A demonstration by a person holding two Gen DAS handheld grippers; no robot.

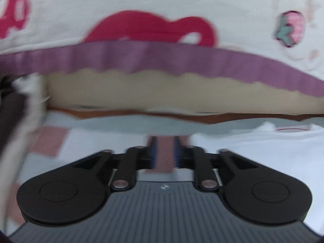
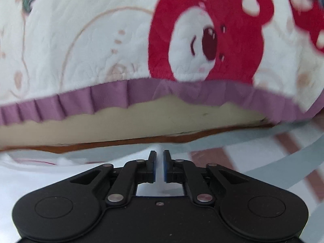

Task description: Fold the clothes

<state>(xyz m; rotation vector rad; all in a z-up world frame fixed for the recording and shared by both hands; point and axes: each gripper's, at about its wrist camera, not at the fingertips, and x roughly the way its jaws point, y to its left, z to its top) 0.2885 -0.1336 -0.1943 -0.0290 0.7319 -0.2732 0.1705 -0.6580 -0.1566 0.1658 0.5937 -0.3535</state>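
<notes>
Near: both tools low over the floor, aimed at the bed.
Left tool [image 1: 163, 151]: fingers apart with a clear gap, nothing between them, pink floor tile visible through the gap. Frame is blurred, so take the detail loosely.
Right tool [image 2: 159, 167]: fingers nearly together, narrow slit left, nothing clamped in it.

White garment [image 1: 253, 147] lies on the floor between the tools and the bed, right of the left tool, left of the right tool [image 2: 30, 174]. Looks thin, limp and light; a thin red line shows near its far edge. It should sag and slip from a single pinch, so my guess is to take it at a hem or corner, one tool per corner. How far it is folded: cannot tell, only a flat white patch shows.

Floor [image 2: 212, 156]: grey with pink tiles, smooth, so cloth will likely slide rather than catch. Open floor right of the right tool and left of the left tool.

Far: bed edge is the hard limit, with a brown base strip [image 2: 121, 142], a tan mattress side [image 2: 141, 121] and a purple frill [image 2: 81, 103] hanging over it. Red bear blanket [image 2: 91, 40] on top, plush, bulky.
Something dark and white at the far left of the left view [image 1: 22, 101], too blurred to name.
</notes>
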